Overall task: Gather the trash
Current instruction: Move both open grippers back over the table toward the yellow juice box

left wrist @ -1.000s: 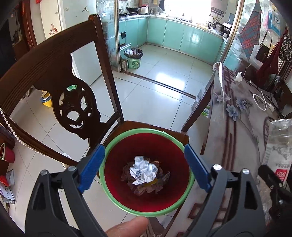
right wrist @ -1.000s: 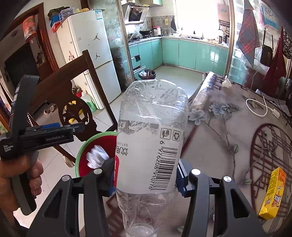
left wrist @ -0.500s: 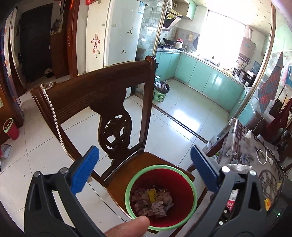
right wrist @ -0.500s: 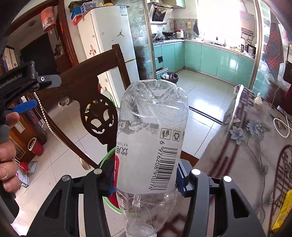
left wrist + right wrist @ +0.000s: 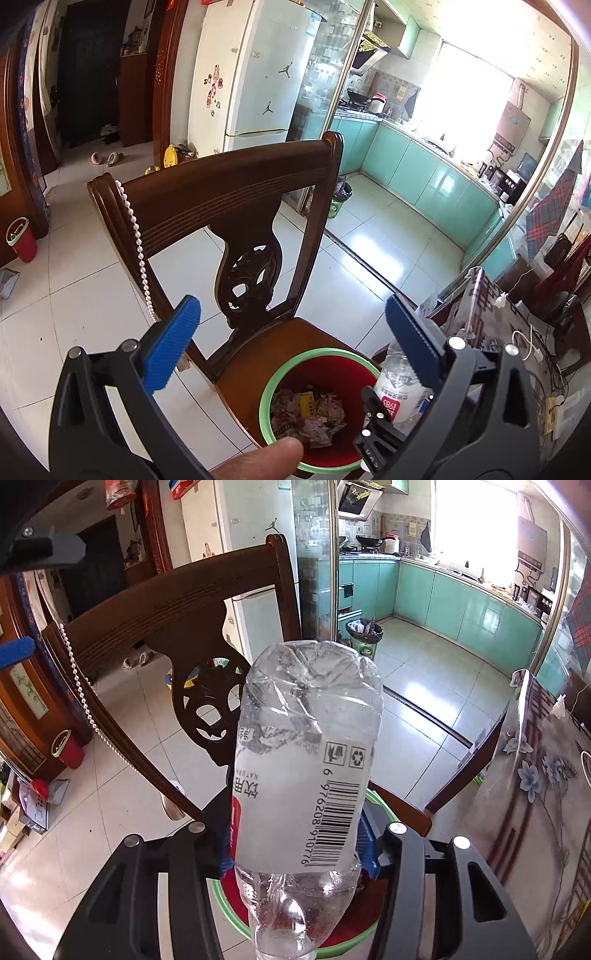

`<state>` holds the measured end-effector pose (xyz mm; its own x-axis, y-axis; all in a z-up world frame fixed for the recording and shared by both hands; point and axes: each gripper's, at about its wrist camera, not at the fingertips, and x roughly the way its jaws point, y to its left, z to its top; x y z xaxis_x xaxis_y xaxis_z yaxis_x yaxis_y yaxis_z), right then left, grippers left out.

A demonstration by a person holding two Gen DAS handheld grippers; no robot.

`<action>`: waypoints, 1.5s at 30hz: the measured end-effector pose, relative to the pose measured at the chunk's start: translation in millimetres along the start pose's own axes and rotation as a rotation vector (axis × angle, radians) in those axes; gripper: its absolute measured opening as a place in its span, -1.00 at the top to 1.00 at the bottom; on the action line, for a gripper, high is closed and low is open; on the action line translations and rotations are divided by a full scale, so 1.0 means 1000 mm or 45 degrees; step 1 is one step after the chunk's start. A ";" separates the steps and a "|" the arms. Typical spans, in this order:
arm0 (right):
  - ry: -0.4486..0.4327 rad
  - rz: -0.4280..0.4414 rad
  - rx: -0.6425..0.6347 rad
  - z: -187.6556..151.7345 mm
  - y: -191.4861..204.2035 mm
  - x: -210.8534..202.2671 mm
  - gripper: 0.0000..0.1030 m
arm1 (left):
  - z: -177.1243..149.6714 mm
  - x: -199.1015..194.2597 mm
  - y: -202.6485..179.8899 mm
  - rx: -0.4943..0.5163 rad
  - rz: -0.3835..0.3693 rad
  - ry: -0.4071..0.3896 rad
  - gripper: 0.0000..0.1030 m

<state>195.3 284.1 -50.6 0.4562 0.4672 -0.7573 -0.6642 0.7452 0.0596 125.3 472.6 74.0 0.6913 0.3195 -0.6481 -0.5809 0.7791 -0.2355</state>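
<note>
Left gripper [image 5: 291,328] hangs wide open above the chair [image 5: 229,206], nothing between its blue pads — its jaws have just been opening. On the seat sits the red bin [image 5: 328,363] with the green rim, crumpled paper and scraps in the bottom. Right gripper [image 5: 297,840] has the clear bottle [image 5: 306,771] between its pads, held neck-down right over the bin's mouth [image 5: 229,915] — the jaws have just eased wider, pads still against the label. The left view catches that bottle [image 5: 400,384] at the bin's right edge.
</note>
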 end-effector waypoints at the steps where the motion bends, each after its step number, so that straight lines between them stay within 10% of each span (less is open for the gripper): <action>1: -0.001 -0.004 0.001 0.000 0.000 0.001 -0.13 | 0.000 0.000 0.001 -0.004 0.000 0.000 -0.91; 7: -0.056 0.000 0.029 -0.005 -0.002 -0.019 -0.89 | -0.002 0.003 -0.002 0.010 -0.009 0.012 -0.91; 25: -0.185 -0.290 0.218 -0.086 -0.112 -0.193 -0.88 | -0.066 -0.017 -0.145 0.409 -0.301 0.078 -0.91; 45: 0.058 -0.492 0.533 -0.322 -0.214 -0.312 -0.88 | -0.215 -0.061 -0.335 0.875 -0.619 0.225 -0.91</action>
<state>4.9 -174.3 -36.8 0.5870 0.1095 -0.8022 -0.1589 0.9871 0.0185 185.4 76.4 36.1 0.6855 -0.1786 -0.7058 0.1912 0.9796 -0.0622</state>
